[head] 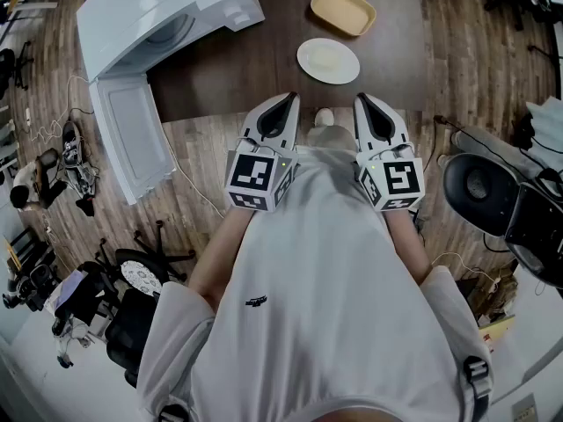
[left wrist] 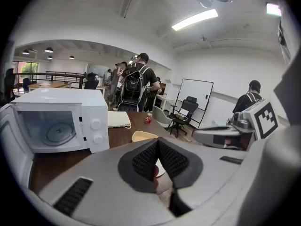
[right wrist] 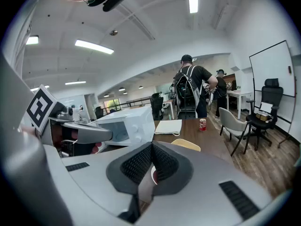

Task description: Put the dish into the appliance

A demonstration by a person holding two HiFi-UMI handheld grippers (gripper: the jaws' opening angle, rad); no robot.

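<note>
The microwave (head: 167, 16) stands open with its turntable (left wrist: 59, 132) showing inside. The plate (head: 328, 61) and yellow dish (head: 342, 10) lie on the table (head: 264, 60) to its right. The left gripper (head: 286, 99) and right gripper (head: 365, 101) are closed on nothing (their jaws hide most of the plate in their own views).

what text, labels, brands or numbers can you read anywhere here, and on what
No text is readable in any view.
Shirt: small black chest mark, too small to read.
Red can: print too small and blurred.
Microwave: no legible labels beside its knobs.
Marker cubes: black-and-white square codes, no letters.
</note>
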